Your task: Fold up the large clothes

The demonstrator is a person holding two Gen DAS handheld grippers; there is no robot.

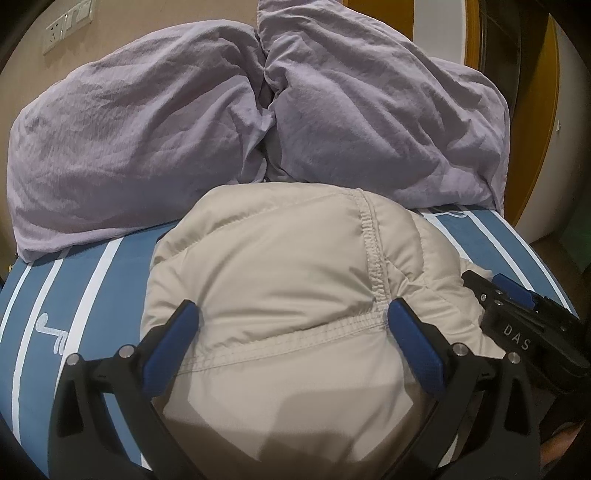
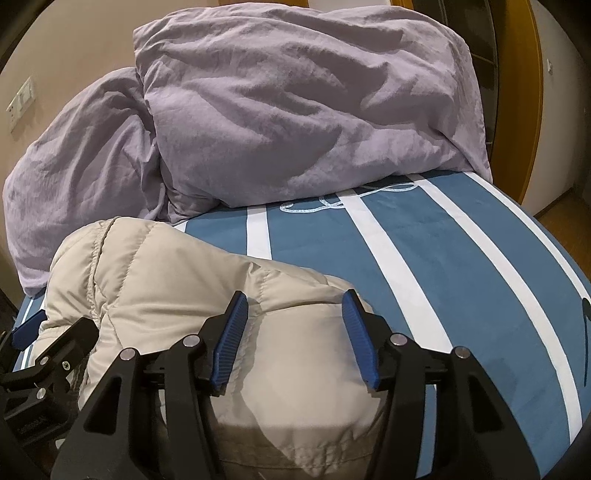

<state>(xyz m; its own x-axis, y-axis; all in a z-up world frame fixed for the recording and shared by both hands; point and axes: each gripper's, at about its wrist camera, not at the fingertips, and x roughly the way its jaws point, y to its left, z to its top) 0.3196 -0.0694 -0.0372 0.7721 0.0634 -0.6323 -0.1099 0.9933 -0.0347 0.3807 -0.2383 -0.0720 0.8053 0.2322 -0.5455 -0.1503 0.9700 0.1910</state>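
A beige padded jacket (image 1: 280,266) lies bunched in a folded heap on the blue bed sheet with white stripes (image 2: 461,258). My left gripper (image 1: 291,314) hovers over the jacket's near part, its blue-padded fingers (image 1: 173,343) spread wide to either side of a stitched seam, not pinching the cloth. My right gripper (image 2: 293,306) stands open over the jacket's (image 2: 184,280) right edge, with the puffy fabric under and between its pads. In each wrist view the other gripper shows at the side: the right gripper (image 1: 487,280) at the jacket's right, the left gripper (image 2: 55,328) at its left.
A crumpled lilac duvet (image 1: 184,122), also seen as the same lilac duvet (image 2: 295,110) in the right wrist view, is piled across the far end of the bed behind the jacket. A beige wall with a socket plate (image 1: 66,26) is at the left. A wooden door frame (image 2: 524,92) stands beyond the bed's right edge.
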